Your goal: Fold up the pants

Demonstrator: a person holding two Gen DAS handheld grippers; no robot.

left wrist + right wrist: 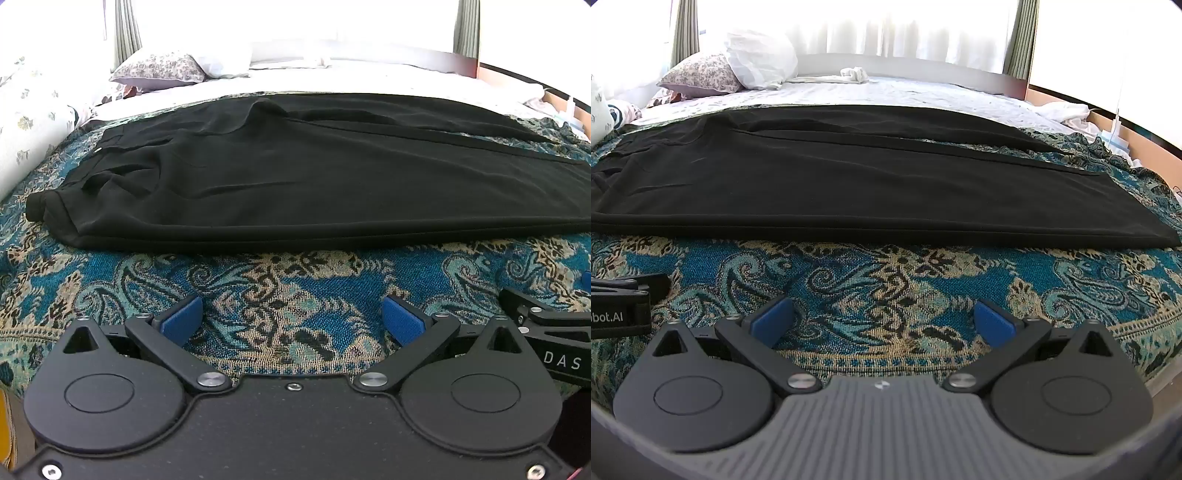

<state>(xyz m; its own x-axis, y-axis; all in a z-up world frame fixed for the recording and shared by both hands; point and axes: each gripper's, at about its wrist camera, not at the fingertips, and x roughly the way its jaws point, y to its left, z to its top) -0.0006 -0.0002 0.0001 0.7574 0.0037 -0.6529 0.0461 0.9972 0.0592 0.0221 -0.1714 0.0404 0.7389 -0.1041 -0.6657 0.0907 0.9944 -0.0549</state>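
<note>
Pants (295, 177) are our business, and we begin at the tools. Our left gripper (291, 321) hangs with its jaws spread wide, blue pads (181, 319) far apart, nothing between them but the patterned blanket (280, 291) below. Our right gripper (882, 319) matches it: jaws flung wide, pads (993, 325) bare, only blue and tan paisley showing in the gap. We see both tilted down toward the bed, side by side; the edge of each one peeks into the other's view.

Just ahead of both, the pants lie black and flat across the blanket, apart from the fingers. In the left view we have the waistband (55, 199) at the left, rumpled, with a small bump of cloth rising further back. In the right view the leg hems (1137, 221) end at the right. One leg lies nearer us, the other behind it, and a long seam line runs between them.

Beyond the pants we see white sheet (905, 92), a floral pillow (701, 75) at the far left with a white pillow (761, 59) beside it, a small white cloth (853, 74) by the headboard, and bright curtains (905, 26) behind.
</note>
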